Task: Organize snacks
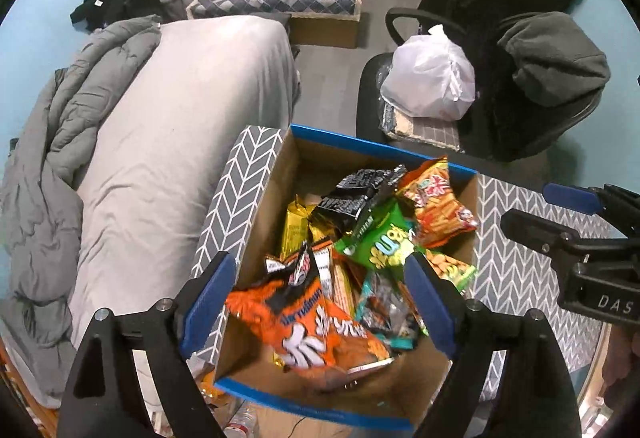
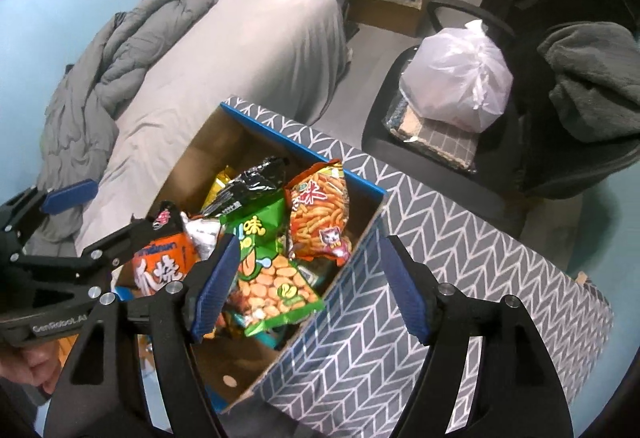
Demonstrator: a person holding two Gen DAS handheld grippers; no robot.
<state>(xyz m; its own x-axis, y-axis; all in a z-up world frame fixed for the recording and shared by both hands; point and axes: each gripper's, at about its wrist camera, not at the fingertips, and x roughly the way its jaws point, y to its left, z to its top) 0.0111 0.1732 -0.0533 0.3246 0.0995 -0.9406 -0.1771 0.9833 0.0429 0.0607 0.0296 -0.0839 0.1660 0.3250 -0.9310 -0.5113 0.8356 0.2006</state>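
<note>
2 grippers agape, empty, left gripper, right gripper, above box rim

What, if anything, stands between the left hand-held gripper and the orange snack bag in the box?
Nothing visible: the left hand-held gripper hangs open directly above the orange snack bag, which lies on top inside the open box.

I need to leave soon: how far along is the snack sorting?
Done: several packets, including the orange bag and green bag, lie in the cardboard box. In hand: nothing; the left hand-held gripper and right hand-held gripper are open above it. Left: no loose snacks are visible outside the box.
</note>
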